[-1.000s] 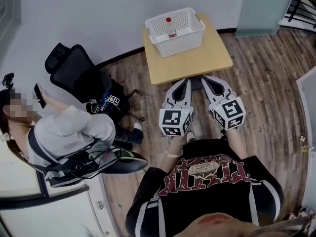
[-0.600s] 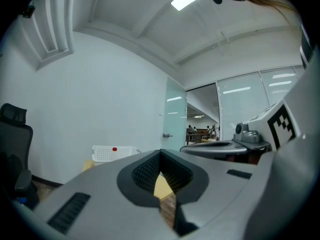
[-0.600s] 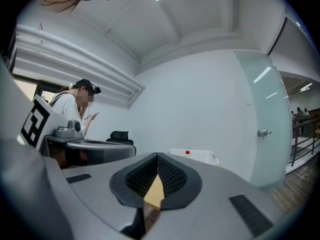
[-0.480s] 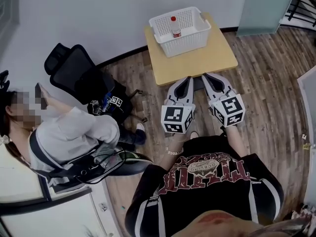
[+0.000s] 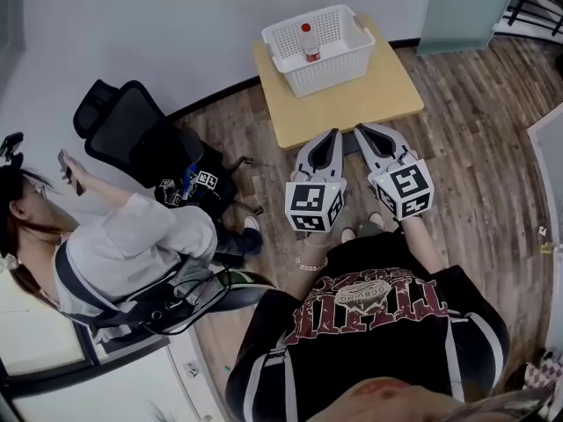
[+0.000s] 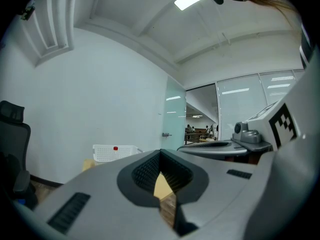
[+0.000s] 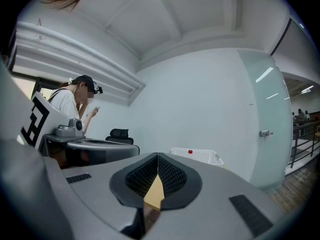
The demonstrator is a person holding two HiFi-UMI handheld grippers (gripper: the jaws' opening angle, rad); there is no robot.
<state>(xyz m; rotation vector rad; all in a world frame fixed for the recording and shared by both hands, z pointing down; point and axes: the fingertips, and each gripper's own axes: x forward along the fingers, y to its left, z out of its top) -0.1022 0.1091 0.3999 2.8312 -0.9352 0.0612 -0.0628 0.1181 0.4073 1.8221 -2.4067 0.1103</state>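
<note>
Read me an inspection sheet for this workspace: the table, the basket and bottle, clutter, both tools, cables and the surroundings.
Surface: small light wooden table, carrying the basket at its far end.
Job's things: white basket; red-capped bottle inside it.
Clutter: nothing seen.
Tools: left tool and right tool side by side at the table's near edge, jaws together on both, nothing between them.
Cables: dark cords on the seated person's lap; none on the table.
Surroundings: wood floor, black office chair, seated person at left, glass door.
</note>
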